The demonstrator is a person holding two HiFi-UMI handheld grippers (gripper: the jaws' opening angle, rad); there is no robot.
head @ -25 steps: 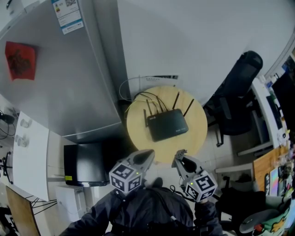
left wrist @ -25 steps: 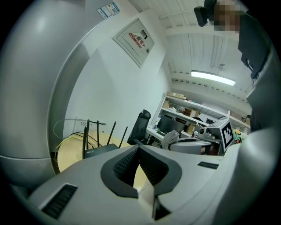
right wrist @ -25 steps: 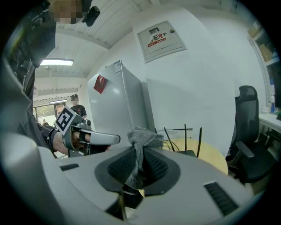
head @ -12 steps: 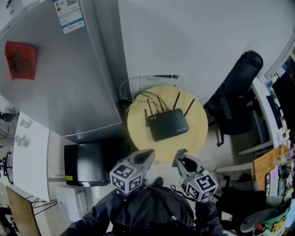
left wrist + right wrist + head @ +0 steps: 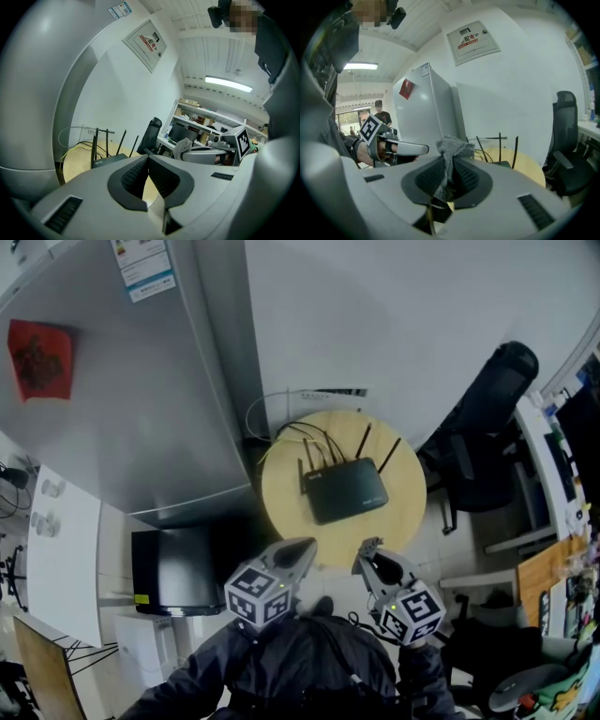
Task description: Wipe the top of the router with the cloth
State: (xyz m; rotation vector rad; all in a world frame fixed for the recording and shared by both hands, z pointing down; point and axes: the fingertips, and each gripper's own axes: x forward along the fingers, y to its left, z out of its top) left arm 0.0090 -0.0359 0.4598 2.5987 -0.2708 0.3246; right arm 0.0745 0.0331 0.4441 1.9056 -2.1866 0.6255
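A black router (image 5: 346,489) with several upright antennas lies flat on a small round wooden table (image 5: 403,521). Its antennas and front edge also show in the left gripper view as the router (image 5: 106,161). My right gripper (image 5: 367,558) hovers just short of the table's near edge, shut on a grey cloth (image 5: 451,149) that sticks up between its jaws. Beside it on the left, my left gripper (image 5: 303,551) is shut with nothing in it. Both sit apart from the router.
A tall grey fridge (image 5: 122,390) stands left of the table, with a black box (image 5: 173,573) on the floor below it. Cables (image 5: 281,432) trail from the router to the wall. A black office chair (image 5: 483,437) stands right of the table, beside a desk.
The view has shifted slightly, so the table and router sit a little further right and lower. Both grippers hold about the same place.
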